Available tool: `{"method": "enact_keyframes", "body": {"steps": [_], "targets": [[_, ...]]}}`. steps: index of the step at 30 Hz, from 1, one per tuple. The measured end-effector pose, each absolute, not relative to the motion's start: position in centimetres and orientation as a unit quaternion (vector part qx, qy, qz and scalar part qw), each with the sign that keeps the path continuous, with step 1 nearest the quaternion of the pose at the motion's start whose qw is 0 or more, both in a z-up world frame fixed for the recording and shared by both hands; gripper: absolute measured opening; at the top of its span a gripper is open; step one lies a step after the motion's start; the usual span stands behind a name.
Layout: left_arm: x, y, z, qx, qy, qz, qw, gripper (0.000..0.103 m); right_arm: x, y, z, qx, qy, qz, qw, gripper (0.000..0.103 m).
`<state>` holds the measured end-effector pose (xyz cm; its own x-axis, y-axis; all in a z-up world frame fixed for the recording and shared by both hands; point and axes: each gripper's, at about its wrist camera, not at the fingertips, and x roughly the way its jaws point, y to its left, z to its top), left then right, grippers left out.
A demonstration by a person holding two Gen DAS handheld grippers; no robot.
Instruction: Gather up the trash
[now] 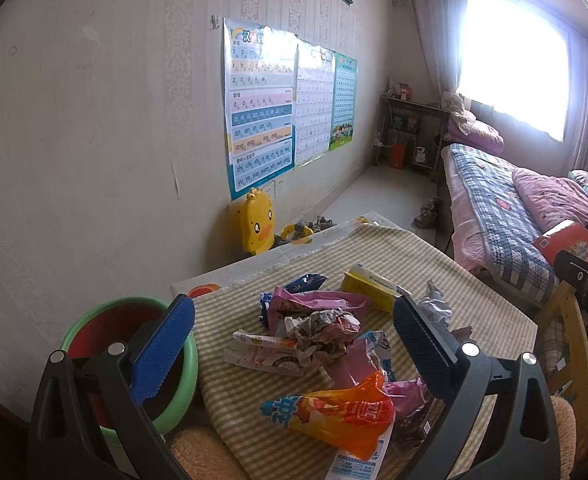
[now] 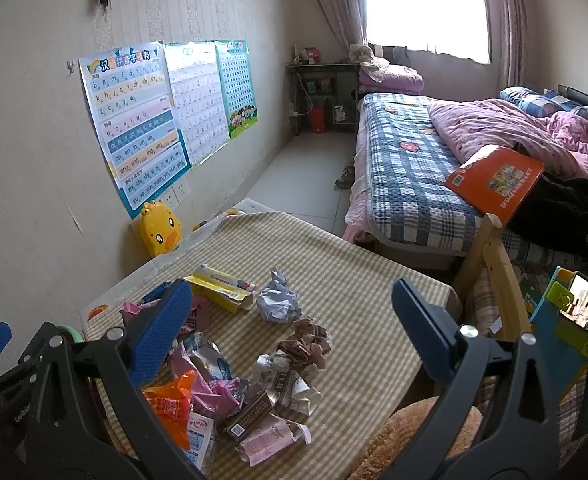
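**Both grippers wide above the litter, nothing picked yet**

On the checked tablecloth [image 2: 354,280] lies a heap of wrappers [image 1: 318,332], crumpled paper balls [image 2: 277,300] and a yellow carton [image 2: 221,290]. Beside the table's left edge sits a green-rimmed bin [image 1: 173,392]. Left gripper [image 1: 294,348] hangs spread and empty over the heap; right gripper [image 2: 289,336] is likewise spread, holding nothing. My advice: take one loose outer piece, such as the orange wrapper [image 1: 346,412], pinch it at a bunched fold so it cannot slip, then carry it over the bin.

- Left gripper [image 1: 294,344] is held over the table [image 1: 474,292], jaws spread wide, nothing gripped.
- Wrappers [image 1: 318,332] are piled between them.
- Green bin [image 1: 181,396] is seen just left.
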<state>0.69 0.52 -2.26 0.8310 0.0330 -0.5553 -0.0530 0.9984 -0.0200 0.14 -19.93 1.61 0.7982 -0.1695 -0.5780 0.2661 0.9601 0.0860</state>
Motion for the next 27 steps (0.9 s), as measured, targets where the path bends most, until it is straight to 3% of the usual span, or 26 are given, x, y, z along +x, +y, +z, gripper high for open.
{"method": "enact_keyframes", "body": {"steps": [14,20,27], "targets": [[1.1,2.2,-1.2,-0.028,0.279,0.015,0.960,0.095,0.5,-20.7,0.4,0.092,0.310,-0.116,0.939,0.099],[2.6,1.2,-5.1,0.021,0.368,-0.003,0.929,0.095,0.8,-21.2,-1.3,0.089,0.334,-0.114,0.931,0.099],[4.4,3.6,-11.6,-0.123,0.494,-0.018,0.861,0.094,0.6,-22.0,-3.9,0.086,0.370,-0.115,0.918,0.098]]}}
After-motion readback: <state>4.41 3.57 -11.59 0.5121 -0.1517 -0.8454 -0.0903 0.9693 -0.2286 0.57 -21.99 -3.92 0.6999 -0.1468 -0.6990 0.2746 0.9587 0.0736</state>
